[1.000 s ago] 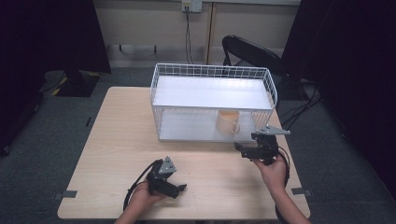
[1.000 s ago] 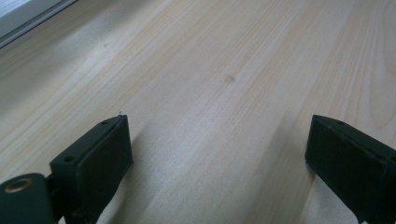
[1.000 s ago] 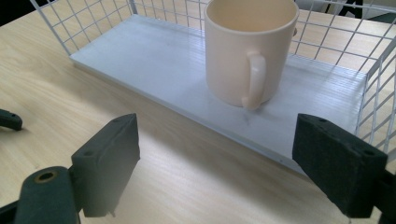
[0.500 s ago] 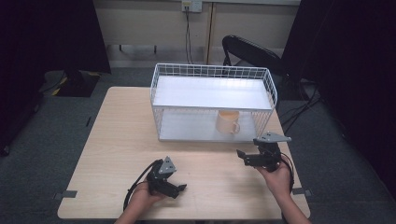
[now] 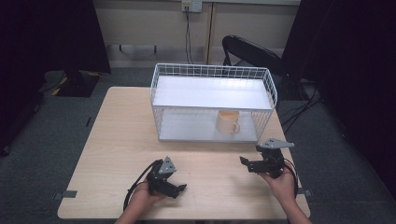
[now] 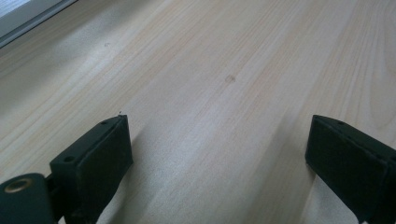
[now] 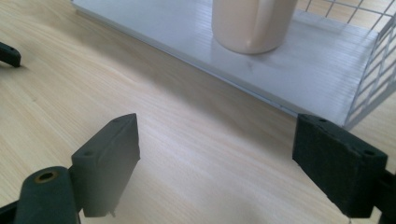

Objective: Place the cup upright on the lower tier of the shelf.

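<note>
Beige and upright, the mug [image 5: 227, 122] stands on the lower shelf of the white wire rack [image 5: 212, 103], long axis vertical, handle turned toward the desk's [image 5: 121, 140] front edge. It sits just ahead of the right tongs [image 5: 247, 164], well apart from the left tongs [image 5: 175, 188]. Both tongs gape wide, holding nothing. Since a moment ago the right tongs have drawn back from the rack; the left tongs haven't budged.

A pale peach mug [image 5: 227, 122] stands upright on the lower white shelf of a white wire rack [image 5: 212, 73], toward its right end, its handle facing the table's front edge; in the right gripper view the mug [image 7: 252, 23] shows a plain, smooth side
</note>
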`<state>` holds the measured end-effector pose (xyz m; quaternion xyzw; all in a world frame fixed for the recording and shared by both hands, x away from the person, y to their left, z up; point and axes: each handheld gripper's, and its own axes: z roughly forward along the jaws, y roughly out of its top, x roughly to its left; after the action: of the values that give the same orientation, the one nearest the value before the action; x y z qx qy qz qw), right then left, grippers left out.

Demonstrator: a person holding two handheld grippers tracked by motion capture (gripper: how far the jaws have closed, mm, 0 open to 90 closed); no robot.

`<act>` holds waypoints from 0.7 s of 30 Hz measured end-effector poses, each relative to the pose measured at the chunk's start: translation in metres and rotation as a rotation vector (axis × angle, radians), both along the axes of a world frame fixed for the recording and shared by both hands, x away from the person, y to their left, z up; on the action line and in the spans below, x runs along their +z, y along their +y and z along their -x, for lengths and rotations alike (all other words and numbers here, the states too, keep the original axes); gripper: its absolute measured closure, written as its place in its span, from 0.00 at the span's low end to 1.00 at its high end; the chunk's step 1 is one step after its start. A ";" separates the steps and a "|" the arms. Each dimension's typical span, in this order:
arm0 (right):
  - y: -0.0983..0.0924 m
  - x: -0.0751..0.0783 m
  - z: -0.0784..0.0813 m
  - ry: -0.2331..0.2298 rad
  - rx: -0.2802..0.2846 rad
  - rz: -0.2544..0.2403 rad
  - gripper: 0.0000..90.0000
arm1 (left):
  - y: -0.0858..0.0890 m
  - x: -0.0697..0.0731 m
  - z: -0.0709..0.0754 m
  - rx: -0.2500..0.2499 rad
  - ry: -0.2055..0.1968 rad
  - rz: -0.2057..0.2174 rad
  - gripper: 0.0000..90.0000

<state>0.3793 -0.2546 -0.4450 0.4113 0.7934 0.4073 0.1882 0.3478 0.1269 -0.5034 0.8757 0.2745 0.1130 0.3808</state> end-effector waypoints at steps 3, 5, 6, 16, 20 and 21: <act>-0.003 -0.003 0.003 0.006 0.000 0.007 0.16 | 0.000 0.000 0.000 0.001 -0.001 0.000 0.07; -0.006 -0.004 0.004 0.010 -0.001 0.009 0.16 | 0.000 0.000 0.000 0.001 -0.002 0.001 0.07; -0.007 -0.005 0.005 0.009 -0.009 0.016 0.16 | 0.000 0.000 0.000 0.001 -0.001 0.000 0.07; -0.017 -0.012 0.014 0.023 -0.003 0.020 0.16 | 0.000 0.000 0.000 -0.001 0.001 -0.001 0.07; -0.021 -0.016 0.018 0.030 0.002 0.023 0.16 | 0.000 0.000 0.000 0.000 0.000 0.000 0.07; -0.022 -0.018 0.019 0.029 0.003 0.023 0.16 | 0.000 0.000 0.000 -0.001 0.001 -0.001 0.07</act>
<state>0.3605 -0.2766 -0.4627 0.4138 0.8013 0.3925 0.1807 0.3478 0.1270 -0.5033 0.8760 0.2743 0.1127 0.3803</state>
